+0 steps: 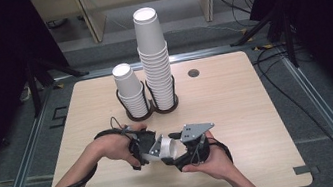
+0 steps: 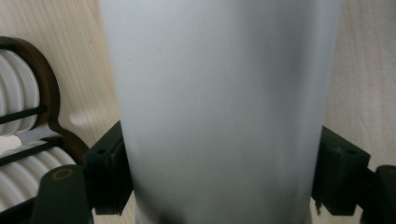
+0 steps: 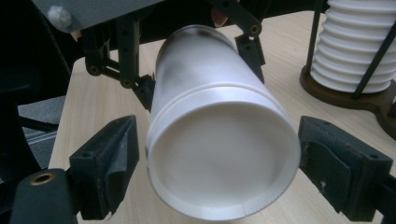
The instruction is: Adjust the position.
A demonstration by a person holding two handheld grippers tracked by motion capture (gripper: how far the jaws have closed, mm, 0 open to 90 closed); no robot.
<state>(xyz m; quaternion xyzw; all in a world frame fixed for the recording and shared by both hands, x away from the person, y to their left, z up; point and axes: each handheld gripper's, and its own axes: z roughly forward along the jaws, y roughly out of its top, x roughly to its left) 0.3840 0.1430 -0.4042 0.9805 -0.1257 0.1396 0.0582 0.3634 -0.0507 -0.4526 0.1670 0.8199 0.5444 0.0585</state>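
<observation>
A white paper cup (image 1: 166, 145) lies on its side just above the wooden table (image 1: 238, 112), held between both hands. My left gripper (image 1: 158, 148) is shut on it; in the left gripper view the cup's wall (image 2: 219, 93) rises between my left gripper's (image 2: 219, 177) two black pads, which press on either side. In the right gripper view the cup's recessed base (image 3: 219, 154) faces the camera. My right gripper (image 3: 219, 163) stands open around that base end, a small gap showing at each pad. My right gripper (image 1: 175, 147) points left at the cup.
A dark two-ring holder (image 1: 149, 111) stands at the table's middle back, carrying a short stack of cups (image 1: 130, 91) and a tall stack (image 1: 153, 55). One stack (image 3: 355, 46) is close on the right in the right gripper view. A round grommet (image 1: 193, 73) sits near the far edge.
</observation>
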